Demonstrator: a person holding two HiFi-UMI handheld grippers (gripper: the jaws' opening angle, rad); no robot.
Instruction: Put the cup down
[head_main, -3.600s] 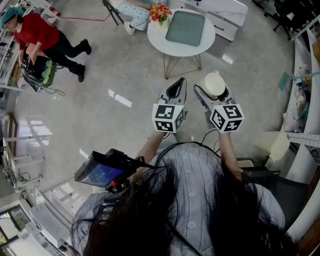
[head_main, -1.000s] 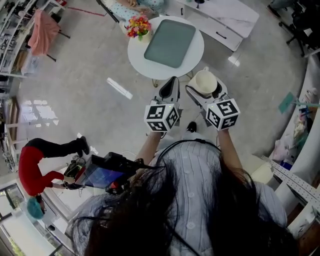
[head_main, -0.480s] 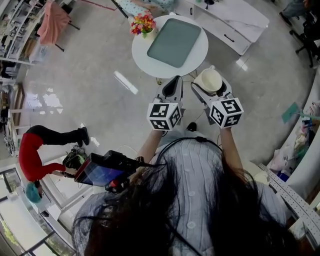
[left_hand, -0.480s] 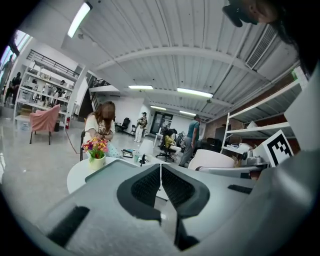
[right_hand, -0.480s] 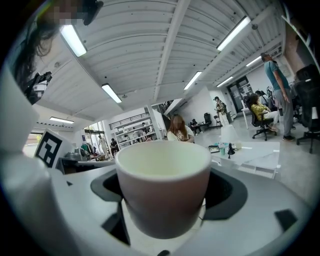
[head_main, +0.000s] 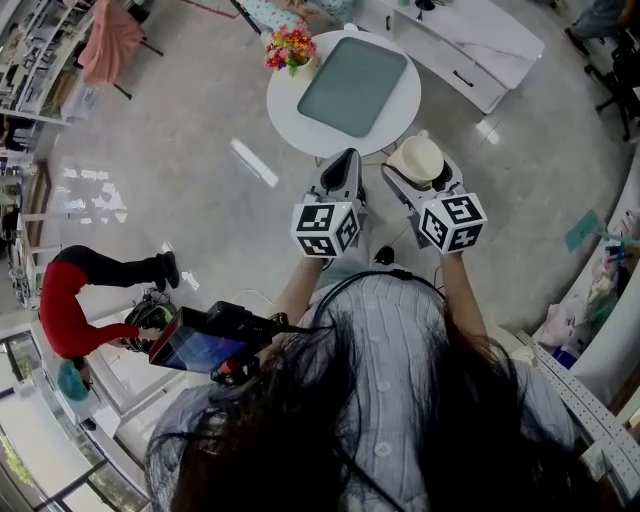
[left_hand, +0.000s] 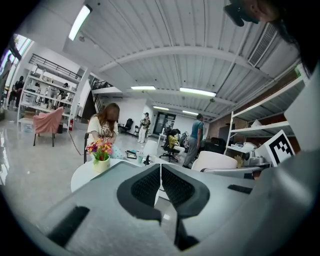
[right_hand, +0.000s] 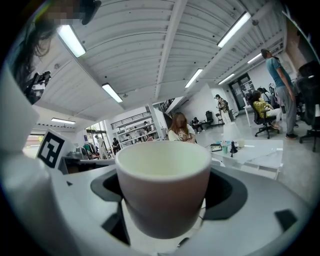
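A round white worktop (head_main: 295, 110) is recorded at 12 o'clock, with a green tray (head_main: 355, 72) on it. The left gripper (head_main: 343, 165) is noted with its jaws pressed together and nothing between them. The cup (right_hand: 162, 190) is held upright between the jaws of the right gripper (head_main: 420, 170), off the worktop's 5 o'clock edge.

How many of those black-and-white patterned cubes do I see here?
2: one marker cube on the left gripper, the other on the right gripper, which holds the cup.
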